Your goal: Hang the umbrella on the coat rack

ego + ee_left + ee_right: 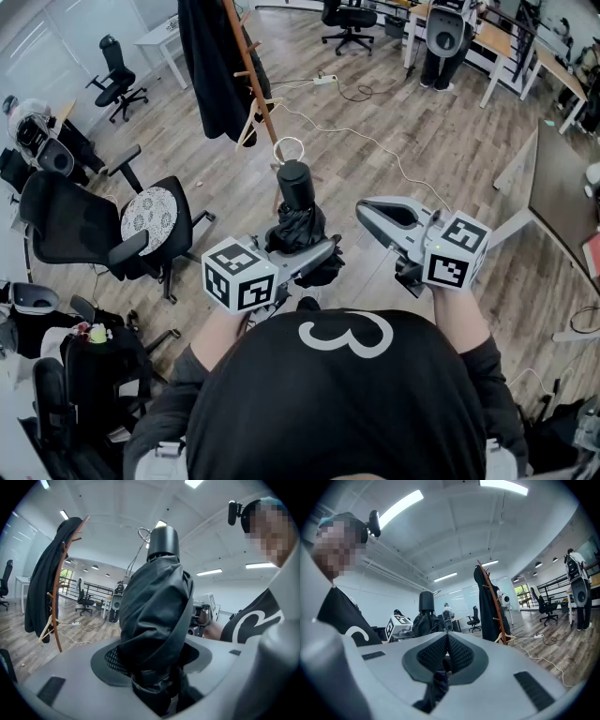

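Note:
A folded black umbrella (298,220) stands upright between the jaws of my left gripper (314,249), its round black handle (293,181) on top with a thin cord loop (289,149). In the left gripper view the umbrella (154,606) fills the middle, and the left gripper (154,667) is shut on its bunched fabric. The wooden coat rack (246,66) stands ahead and to the left, with a black coat (211,66) hanging on it. My right gripper (367,216) hangs level to the right of the umbrella, apart from it. Its ribbed pads meet in the right gripper view (447,641).
A black office chair (84,230) stands at the left and a dark bag (94,366) lies at the lower left. A white cable (375,141) trails over the wood floor behind the rack. A wooden hanger (255,122) dangles low on the rack. A dark desk (562,187) is at the right.

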The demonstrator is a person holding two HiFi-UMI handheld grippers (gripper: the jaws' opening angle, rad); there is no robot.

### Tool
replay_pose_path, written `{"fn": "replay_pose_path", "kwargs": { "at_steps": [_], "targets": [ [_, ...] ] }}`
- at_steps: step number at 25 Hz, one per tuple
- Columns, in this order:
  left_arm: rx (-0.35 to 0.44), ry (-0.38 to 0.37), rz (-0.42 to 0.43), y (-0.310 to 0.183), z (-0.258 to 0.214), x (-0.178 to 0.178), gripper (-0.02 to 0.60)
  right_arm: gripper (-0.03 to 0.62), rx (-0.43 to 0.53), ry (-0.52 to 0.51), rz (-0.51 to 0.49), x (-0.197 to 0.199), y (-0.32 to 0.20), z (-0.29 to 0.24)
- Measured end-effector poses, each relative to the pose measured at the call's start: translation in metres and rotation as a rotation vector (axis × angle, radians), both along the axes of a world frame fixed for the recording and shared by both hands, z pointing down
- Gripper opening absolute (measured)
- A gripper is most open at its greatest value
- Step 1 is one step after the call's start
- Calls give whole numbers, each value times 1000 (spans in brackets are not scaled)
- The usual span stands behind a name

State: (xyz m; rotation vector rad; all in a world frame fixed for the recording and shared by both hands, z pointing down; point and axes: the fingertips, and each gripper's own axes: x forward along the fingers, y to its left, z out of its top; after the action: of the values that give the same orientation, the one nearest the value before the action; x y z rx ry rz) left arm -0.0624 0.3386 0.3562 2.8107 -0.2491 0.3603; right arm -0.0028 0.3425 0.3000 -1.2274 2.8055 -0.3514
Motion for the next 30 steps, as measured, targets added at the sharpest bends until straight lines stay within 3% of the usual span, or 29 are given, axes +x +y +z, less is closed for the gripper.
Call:
{"fn": "replay_pose_path", "kwargs": {
  "at_steps": [11,19,30],
  "targets": [
    [-31,-7,16,-19,8,4,272,26,-19,-20,15,3,-21,8],
    [-55,-23,33,-39,20,8,273,26,-66,-164,-11,6,-41,17],
    [-137,-53,30,-112,45,8,272,28,-136,-206,9,6,-114,44]
  ]
}}
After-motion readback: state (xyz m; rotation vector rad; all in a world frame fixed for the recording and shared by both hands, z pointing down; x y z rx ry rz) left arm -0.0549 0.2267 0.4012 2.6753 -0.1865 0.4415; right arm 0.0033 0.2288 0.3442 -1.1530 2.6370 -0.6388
